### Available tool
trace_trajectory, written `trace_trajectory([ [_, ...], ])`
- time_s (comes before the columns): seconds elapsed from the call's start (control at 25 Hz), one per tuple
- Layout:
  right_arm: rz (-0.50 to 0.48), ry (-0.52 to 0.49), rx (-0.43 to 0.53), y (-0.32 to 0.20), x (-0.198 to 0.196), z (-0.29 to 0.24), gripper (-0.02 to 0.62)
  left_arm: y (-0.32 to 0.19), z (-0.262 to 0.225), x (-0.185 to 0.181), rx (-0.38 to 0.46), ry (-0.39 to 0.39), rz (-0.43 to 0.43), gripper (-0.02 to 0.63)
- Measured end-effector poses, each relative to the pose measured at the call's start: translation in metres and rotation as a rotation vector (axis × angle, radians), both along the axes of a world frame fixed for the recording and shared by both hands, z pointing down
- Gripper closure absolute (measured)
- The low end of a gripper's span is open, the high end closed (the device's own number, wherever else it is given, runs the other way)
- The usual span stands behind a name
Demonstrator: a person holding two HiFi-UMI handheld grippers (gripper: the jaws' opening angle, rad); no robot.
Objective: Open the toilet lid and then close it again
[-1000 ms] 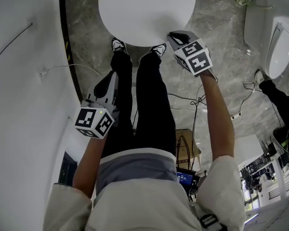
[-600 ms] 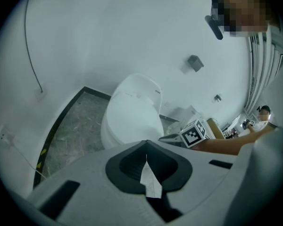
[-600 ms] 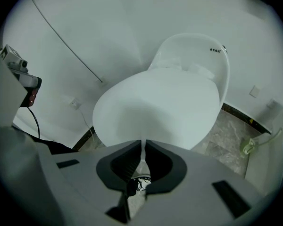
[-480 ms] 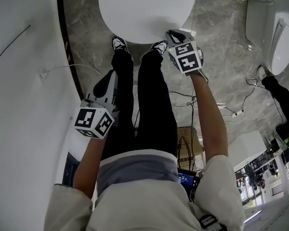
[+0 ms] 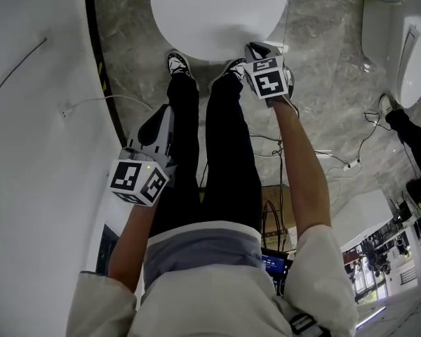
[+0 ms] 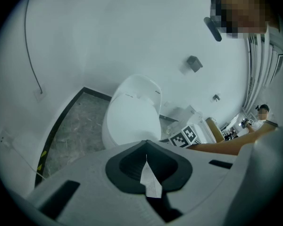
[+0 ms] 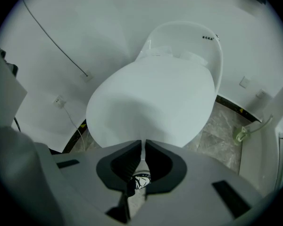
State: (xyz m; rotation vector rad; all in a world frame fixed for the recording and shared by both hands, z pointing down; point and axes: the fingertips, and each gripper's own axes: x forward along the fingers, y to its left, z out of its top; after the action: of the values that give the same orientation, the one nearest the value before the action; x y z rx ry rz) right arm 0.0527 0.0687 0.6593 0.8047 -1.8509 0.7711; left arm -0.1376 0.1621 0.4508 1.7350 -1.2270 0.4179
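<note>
The white toilet has its lid (image 5: 217, 12) down; the lid (image 7: 153, 102) also fills the right gripper view and shows farther off as the toilet (image 6: 132, 119) in the left gripper view. My right gripper (image 5: 255, 50) points steeply down at the lid's front right rim, jaws shut with nothing between them (image 7: 142, 143). Whether its tips touch the rim I cannot tell. My left gripper (image 5: 154, 126) hangs beside the person's left leg, well back from the toilet, and its jaws (image 6: 146, 143) are shut and empty.
A curved white wall (image 5: 35, 118) with a dark base strip runs along the left. The person's shoes (image 5: 175, 63) stand right at the bowl. Cables (image 5: 337, 163) lie on the marble floor; a second toilet (image 5: 410, 55) and another person's leg (image 5: 414, 139) are at the right.
My right gripper has sunk and drawn in toward the lid's front rim, rolling a little. The left gripper has stayed where it was.
</note>
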Motion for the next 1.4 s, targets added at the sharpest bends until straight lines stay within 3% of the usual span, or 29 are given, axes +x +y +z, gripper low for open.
trace_trajectory([
  [0.6,0.058,0.08,-0.012,-0.002,-0.002,0.027,0.568,0.003,0.006,-0.019,-0.003,-0.004,0.026,0.6],
  [0.8,0.193,-0.008,-0.039,0.003,0.005,0.019,0.583,-0.002,-0.006,-0.019,0.032,0.0,0.035,0.6],
  [1.0,0.227,-0.084,-0.02,0.007,0.006,-0.024,0.584,-0.027,-0.043,-0.018,0.068,-0.011,0.048,0.6],
  [1.2,0.27,-0.152,0.063,0.001,0.007,-0.074,0.584,-0.047,-0.068,-0.017,0.133,-0.014,0.061,0.6],
  [1.4,0.254,-0.187,0.139,-0.027,0.001,-0.15,0.586,-0.093,-0.124,-0.025,0.187,-0.003,0.067,0.6],
])
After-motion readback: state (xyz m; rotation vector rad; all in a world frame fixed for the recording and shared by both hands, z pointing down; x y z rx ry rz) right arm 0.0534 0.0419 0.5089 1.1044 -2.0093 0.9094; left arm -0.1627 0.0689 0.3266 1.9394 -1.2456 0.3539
